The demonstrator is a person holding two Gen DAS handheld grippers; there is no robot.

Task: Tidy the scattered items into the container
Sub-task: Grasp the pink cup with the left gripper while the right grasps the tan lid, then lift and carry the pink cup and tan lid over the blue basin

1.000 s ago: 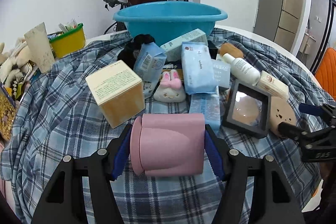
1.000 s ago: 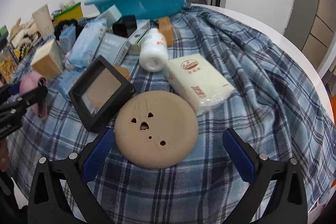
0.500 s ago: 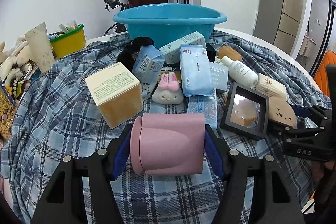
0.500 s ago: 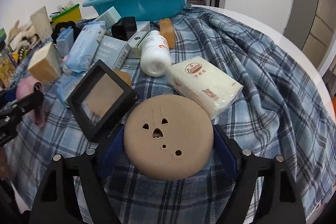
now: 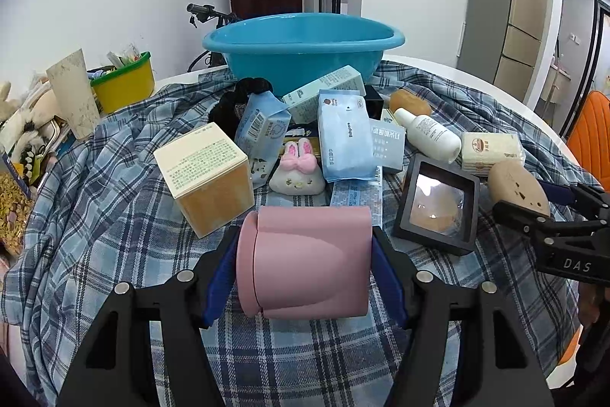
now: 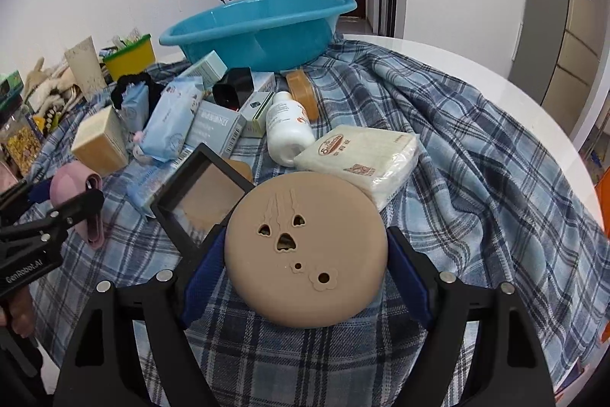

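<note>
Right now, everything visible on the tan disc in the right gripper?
The tan disc is round, thick, matte, rubbery-looking, with rounded edges. Its face has three heart-like cutouts, two small flower-rimmed holes and two embossed lines. The right gripper is shut on it, blue pads on opposite edges. It tilts face-up toward the camera, over the plaid cloth, in front of the tissue pack and beside the black frame; whether it touches them is unclear.

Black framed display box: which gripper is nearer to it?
Right. The right gripper, clamping the tan round disc, sits directly beside the black framed display box; the left gripper, holding the pink case, is further away.
</note>
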